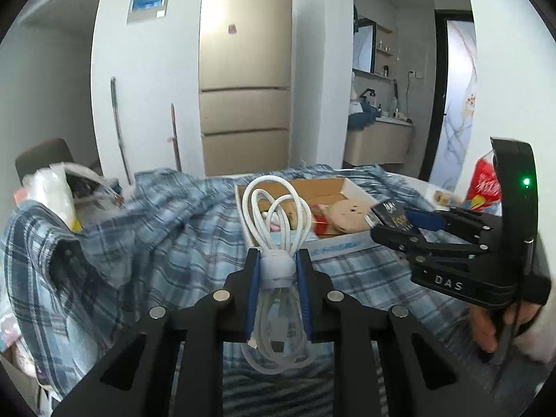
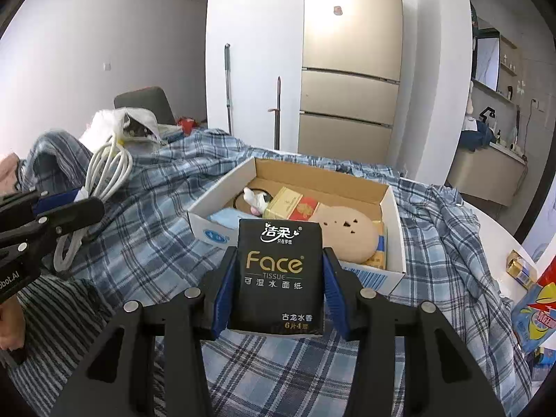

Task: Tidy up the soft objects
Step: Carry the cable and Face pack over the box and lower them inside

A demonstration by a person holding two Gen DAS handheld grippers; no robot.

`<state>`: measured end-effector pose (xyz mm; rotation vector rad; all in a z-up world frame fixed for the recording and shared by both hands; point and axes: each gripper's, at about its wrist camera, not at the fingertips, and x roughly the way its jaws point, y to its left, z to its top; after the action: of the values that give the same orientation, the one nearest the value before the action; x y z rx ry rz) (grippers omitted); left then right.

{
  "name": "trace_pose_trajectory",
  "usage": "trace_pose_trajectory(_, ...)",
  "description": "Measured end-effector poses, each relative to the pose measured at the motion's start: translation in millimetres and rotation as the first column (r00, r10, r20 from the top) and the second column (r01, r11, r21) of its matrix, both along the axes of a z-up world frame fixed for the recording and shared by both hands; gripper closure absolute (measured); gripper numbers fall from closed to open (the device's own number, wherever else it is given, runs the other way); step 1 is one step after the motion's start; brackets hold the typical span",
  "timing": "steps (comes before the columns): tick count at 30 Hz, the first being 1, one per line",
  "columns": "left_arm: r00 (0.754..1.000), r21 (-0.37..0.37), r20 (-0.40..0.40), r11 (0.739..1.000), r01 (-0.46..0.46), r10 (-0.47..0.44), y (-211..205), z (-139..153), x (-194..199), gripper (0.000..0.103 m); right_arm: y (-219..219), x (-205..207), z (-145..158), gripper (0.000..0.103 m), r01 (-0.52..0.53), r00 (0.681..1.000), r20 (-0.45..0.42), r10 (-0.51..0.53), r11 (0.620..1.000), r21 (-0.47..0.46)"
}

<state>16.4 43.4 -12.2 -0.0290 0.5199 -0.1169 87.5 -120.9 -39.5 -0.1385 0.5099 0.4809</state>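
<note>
We see a blue plaid cloth (image 2: 146, 243) spread wide over the surface; on it sits an open cardboard box (image 2: 394, 229), already holding soft odds and ends, just beyond both tools; our right gripper (image 2: 279, 290) is closed on a black tissue pack (image 2: 274, 271), pinched at its two sides and held above the cloth, near the box's front edge; we judge it light and squashy, so the flat sides suit it; our left gripper (image 1: 276, 271) is clamped on a coiled white cable (image 1: 276, 215) at its band, the loops hanging loose; limp and light, it seems best held there.
</note>
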Motion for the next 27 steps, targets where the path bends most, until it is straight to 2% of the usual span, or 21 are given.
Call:
trace_pose_trajectory(4, 1.0, 0.048, 0.019, 0.999, -0.025, 0.024, -9.2, 13.9, -0.1, 0.081, -8.9, -1.5, 13.7, 0.057, -0.007, 1.0, -0.002, 0.007, 0.998, 0.055)
trace_pose_trajectory(7, 0.999, 0.055, 0.026, 0.998, -0.025, 0.023, -16.2, 28.0, 3.8, 0.081, -13.0, -0.6, 22.8, 0.057, -0.002, 1.0, -0.024, 0.004, 0.997, 0.072)
trace_pose_trajectory(10, 0.999, 0.06, 0.046, 0.998, -0.026, 0.023, -27.4, 44.4, 11.0, 0.081, -18.0, -1.1, 36.6, 0.057, 0.013, 1.0, 0.005, -0.014, 0.997, 0.079)
trace_pose_trajectory(14, 0.992, 0.105, 0.12, 0.993, -0.055, 0.043, -42.3, 65.7, 22.7, 0.081, -26.5, 3.5, 60.0, 0.057, 0.022, 0.999, 0.047, -0.027, 0.995, 0.094)
trace_pose_trajectory(19, 0.986, 0.092, 0.16, 0.994, -0.053, 0.037, -60.2, 93.5, 50.5, 0.081, -31.8, 29.1, 89.9, 0.057, 0.065, 0.992, 0.099, -0.079, 0.988, 0.137)
trace_pose_trajectory(24, 0.987, 0.07, 0.154, 0.996, -0.054, 0.043, -70.0, 104.4, 88.5, 0.081, -42.4, 58.3, 103.5, 0.057, 0.111, 0.985, 0.104, -0.137, 0.968, 0.224)
trace_pose_trajectory(27, 0.994, 0.056, 0.106, 0.997, -0.044, 0.038, -71.4, 96.8, 115.3, 0.081, -44.0, 70.4, 100.8, 0.057, 0.129, 0.981, 0.116, -0.159, 0.965, 0.227)
